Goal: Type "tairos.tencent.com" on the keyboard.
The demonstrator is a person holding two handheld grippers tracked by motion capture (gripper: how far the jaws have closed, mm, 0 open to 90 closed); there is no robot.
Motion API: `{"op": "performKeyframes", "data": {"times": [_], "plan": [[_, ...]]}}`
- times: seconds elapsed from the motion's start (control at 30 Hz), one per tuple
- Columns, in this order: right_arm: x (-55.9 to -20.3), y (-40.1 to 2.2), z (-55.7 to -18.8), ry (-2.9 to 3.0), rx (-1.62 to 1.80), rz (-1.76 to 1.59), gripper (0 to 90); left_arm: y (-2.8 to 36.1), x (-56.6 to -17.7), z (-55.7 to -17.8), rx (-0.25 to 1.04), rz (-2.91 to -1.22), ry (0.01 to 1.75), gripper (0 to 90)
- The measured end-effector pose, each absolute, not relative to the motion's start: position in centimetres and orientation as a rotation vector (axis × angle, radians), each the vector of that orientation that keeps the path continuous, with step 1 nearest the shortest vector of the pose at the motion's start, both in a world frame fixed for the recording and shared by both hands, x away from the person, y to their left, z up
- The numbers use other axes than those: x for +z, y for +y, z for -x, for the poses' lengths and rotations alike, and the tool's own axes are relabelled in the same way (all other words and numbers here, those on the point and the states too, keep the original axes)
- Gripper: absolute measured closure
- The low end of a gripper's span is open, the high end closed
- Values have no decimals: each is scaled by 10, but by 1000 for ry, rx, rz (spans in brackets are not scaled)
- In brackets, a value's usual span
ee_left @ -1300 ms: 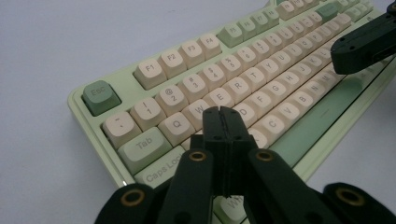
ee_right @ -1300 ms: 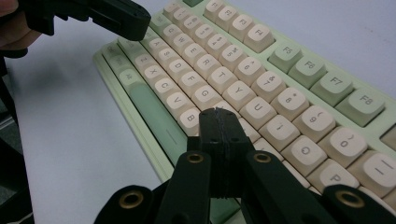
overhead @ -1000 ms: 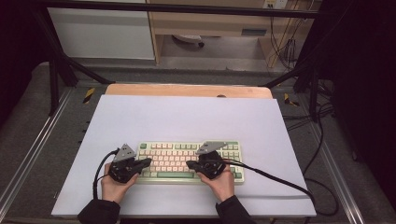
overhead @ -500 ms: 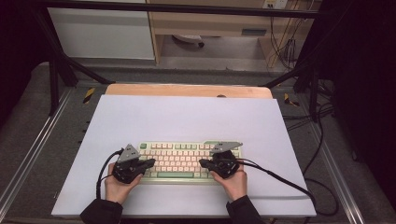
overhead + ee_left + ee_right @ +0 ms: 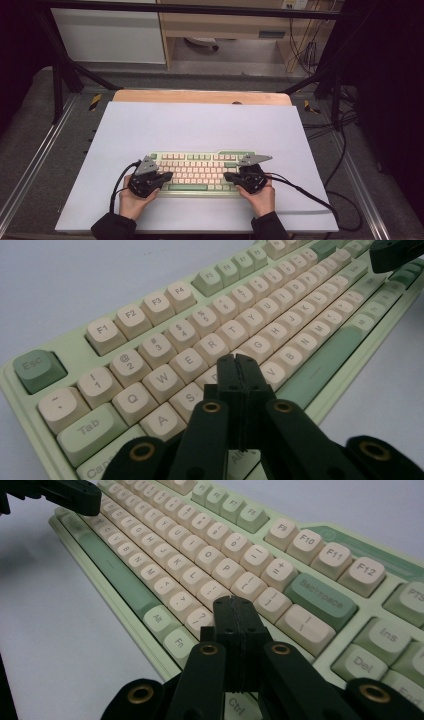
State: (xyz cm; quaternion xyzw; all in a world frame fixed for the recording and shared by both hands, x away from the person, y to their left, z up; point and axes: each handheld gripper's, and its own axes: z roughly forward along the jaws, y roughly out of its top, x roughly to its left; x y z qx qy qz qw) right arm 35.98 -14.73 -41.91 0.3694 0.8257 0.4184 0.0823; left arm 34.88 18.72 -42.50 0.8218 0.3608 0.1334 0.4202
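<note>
A pale green keyboard (image 5: 200,162) with cream keys lies near the front of the white table top. My left gripper (image 5: 169,176) is over its left half, jaws shut with nothing between them. In the left gripper view its tips (image 5: 237,360) hover just above the keys around D and F on the keyboard (image 5: 150,310). My right gripper (image 5: 227,176) is over the right half, also shut and holding nothing. In the right gripper view its tips (image 5: 232,602) sit low over the keys beside the question-mark key of the keyboard (image 5: 320,555). The two grippers point toward each other.
A white sheet (image 5: 200,125) covers the table, with a wooden edge (image 5: 200,96) at the back. Black cables (image 5: 305,192) trail from the right gripper across the sheet and off the right side. Metal frame rails (image 5: 30,165) run along both sides.
The right hand has slid its gripper to the right along the keyboard. The left gripper has stayed about where it was. Both stay shut.
</note>
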Motion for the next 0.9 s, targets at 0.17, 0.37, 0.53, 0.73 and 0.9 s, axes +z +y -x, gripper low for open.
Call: {"op": "performKeyframes", "data": {"times": [0.17,0.37,0.53,0.73,0.9], "plan": [[-421,-155,-358,2456,1253,-1114,900,183,-427,-349,332,-2066,904,900],[-421,-160,-357,2447,1257,-1125,900,176,-430,-349,334,-2080,894,900],[-421,-160,-357,2440,1264,-1130,900,175,-431,-349,334,-2087,892,900],[-422,-161,-358,2446,1259,-1123,900,175,-431,-349,332,-2091,887,900],[-422,-161,-358,2445,1255,-1123,900,174,-434,-350,332,-2105,886,900]]}}
